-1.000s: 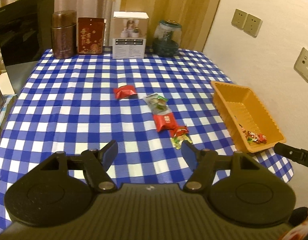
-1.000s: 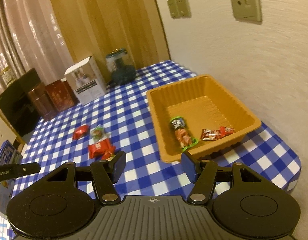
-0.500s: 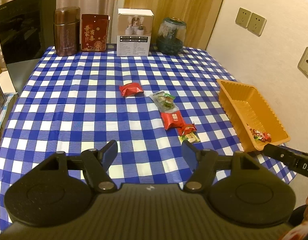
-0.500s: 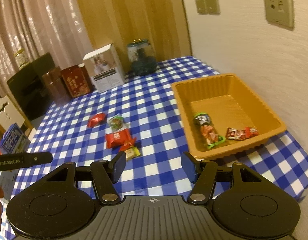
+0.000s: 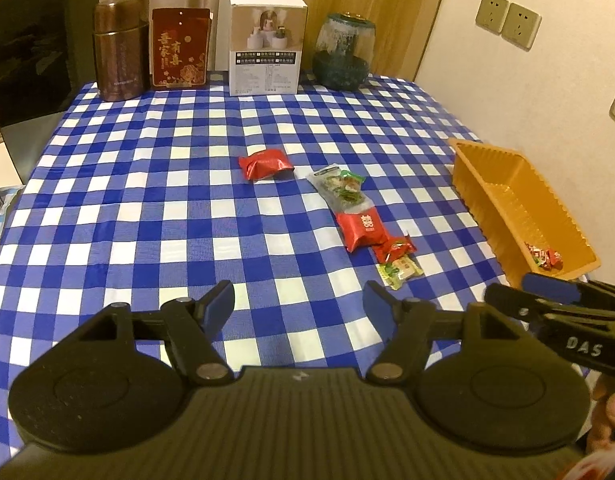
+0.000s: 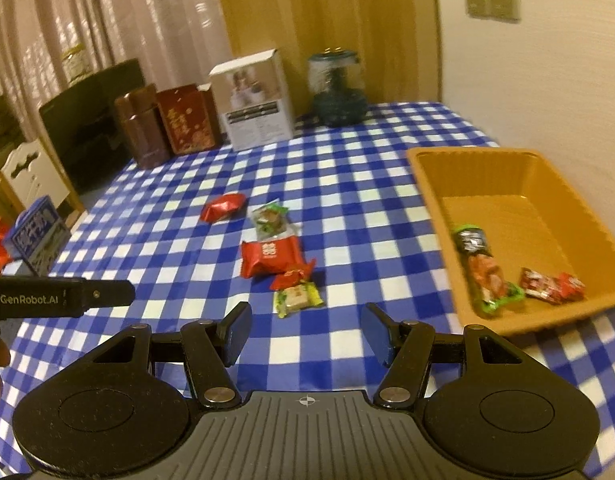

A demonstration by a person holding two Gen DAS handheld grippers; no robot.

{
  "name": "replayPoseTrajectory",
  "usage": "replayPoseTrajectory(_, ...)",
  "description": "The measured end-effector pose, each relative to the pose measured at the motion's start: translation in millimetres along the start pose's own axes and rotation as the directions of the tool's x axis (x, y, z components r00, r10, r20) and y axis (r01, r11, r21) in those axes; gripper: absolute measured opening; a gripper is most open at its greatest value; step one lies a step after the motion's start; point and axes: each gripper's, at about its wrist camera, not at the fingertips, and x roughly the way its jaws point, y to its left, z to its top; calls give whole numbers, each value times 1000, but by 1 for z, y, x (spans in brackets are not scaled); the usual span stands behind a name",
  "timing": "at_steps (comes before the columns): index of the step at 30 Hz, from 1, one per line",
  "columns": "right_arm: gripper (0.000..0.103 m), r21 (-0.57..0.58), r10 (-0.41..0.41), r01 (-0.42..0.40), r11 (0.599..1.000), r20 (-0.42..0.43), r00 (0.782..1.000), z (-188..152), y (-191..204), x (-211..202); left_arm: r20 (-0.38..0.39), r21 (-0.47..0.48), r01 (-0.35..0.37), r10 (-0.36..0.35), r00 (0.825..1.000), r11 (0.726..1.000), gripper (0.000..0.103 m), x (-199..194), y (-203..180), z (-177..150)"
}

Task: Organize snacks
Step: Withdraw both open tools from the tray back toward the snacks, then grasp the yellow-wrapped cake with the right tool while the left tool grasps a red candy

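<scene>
L gripper (image 5: 298, 306): fingers wide apart, nothing between them; hovers over near edge of the checked tablecloth (image 5: 147, 200), aimed down the table.
R gripper (image 6: 306, 332): fingers also spread, empty; held above cloth just short of the snack row. Its tip shows at far right of L view, near tray's front corner.
Orange tray (image 6: 547, 184): on table's R side, close to the wall. Holds a long green-edged snack pack (image 6: 483, 272) lying along its L wall & a small red wrapped candy (image 6: 553, 285) beside it at the front.
Loose snacks on cloth: five, mid-table, L of tray.
Red foil pack (image 5: 265, 163): farthest, sits alone, apart from the rest.
Clear pack w/ green bits (image 5: 341, 191): next in line, slanted; its near end touches or overlaps the red pack below, can't tell which.
Red pack w/ white characters (image 5: 363, 230): middle of the chain.
Small red candy (image 5: 393, 249): touching that red pack's near corner.
Green-yellow wrapped sweet (image 6: 297, 298): nearest one, right by the small red candy, just ahead of R gripper's L finger.
Back row along far edge: brown canister (image 5: 119, 48), red tin (image 5: 180, 54), white carton (image 5: 267, 46), glass jar (image 5: 343, 56), L to R.
Wall: beige socket plates (image 5: 507, 20) above table's R side.
Off table, L: black screen (image 5: 31, 64).
</scene>
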Motion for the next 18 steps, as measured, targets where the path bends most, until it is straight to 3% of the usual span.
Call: replayPoseTrajectory(18,61,-119,51,-58,991,-63,997,-5,1,100,-35,27,8,-7,999,1000,68,60,9,3)
